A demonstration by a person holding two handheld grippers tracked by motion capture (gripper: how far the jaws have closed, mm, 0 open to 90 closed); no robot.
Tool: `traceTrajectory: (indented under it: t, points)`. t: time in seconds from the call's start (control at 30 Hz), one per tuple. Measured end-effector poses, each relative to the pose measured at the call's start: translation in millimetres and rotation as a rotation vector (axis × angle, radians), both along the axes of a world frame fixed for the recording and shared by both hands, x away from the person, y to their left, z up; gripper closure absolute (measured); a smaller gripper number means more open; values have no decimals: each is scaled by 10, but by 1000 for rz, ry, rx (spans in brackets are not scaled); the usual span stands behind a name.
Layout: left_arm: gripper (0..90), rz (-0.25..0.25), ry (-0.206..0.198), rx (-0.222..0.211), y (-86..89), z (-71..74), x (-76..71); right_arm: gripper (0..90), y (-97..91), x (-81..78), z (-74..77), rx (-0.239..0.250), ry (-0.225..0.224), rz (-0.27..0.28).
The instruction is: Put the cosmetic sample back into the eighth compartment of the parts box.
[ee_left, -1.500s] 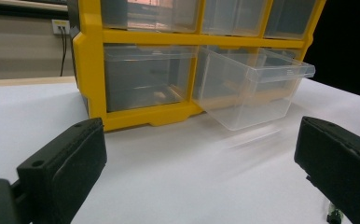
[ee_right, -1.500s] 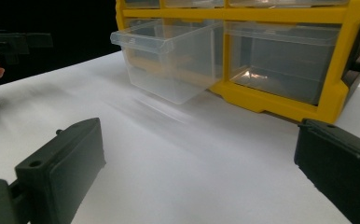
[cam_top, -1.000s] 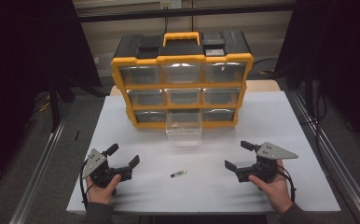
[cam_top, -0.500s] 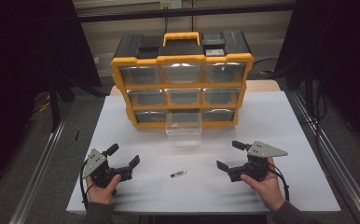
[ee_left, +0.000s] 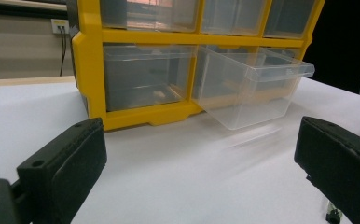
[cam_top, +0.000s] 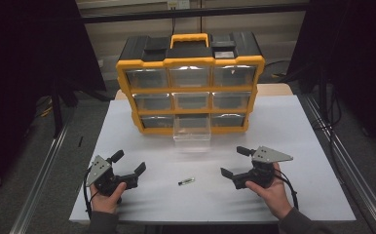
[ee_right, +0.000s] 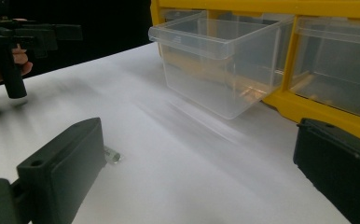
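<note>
- Right gripper (cam_top: 232, 163), high view: jaws stand apart and grasp nothing; it hovers near the front edge of the white worktop (cam_top: 303, 126), right of centre, jaws aimed toward the middle.
- Small slim cylindrical part with a dark end (cam_top: 186, 181) lies loose on the worktop between the two grippers, toward the front edge. It sits to the left of the right gripper, its long axis running roughly left to right with a slight tilt.
- Left gripper (cam_top: 129, 163), jaws likewise released and empty, rests by the front left corner. Judgement: the two are about equally near the part, and the right one's jaws point toward it.
- Yellow-framed organiser cabinet with clear plastic drawers (cam_top: 191, 87) stands at the rear edge; its clear bottom-middle drawer (cam_top: 192, 128) is pulled out, well apart from the part.
- Left gripper view: black jaws wide apart; the part (ee_left: 331, 214) peeks out at the lower right by the right-hand jaw; open drawer (ee_left: 255, 88) ahead.
- Right gripper view: jaws parted, nothing between; the part (ee_right: 112, 155) lies just beside the left-hand jaw, pale and glassy in look, detail too small to tell.
</note>
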State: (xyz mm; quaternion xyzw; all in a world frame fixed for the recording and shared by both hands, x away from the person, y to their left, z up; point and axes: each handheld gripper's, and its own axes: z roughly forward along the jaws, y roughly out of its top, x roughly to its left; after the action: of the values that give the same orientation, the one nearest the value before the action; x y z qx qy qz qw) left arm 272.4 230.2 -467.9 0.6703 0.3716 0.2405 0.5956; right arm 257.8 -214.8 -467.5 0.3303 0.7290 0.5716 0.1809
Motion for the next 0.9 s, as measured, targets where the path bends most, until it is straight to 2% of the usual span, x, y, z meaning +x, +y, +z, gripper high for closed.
traceTrajectory:
  t: [0.9]
  points:
    - [22,7,1,14,9,0,2,19,313,135,-17,-27,25,73]
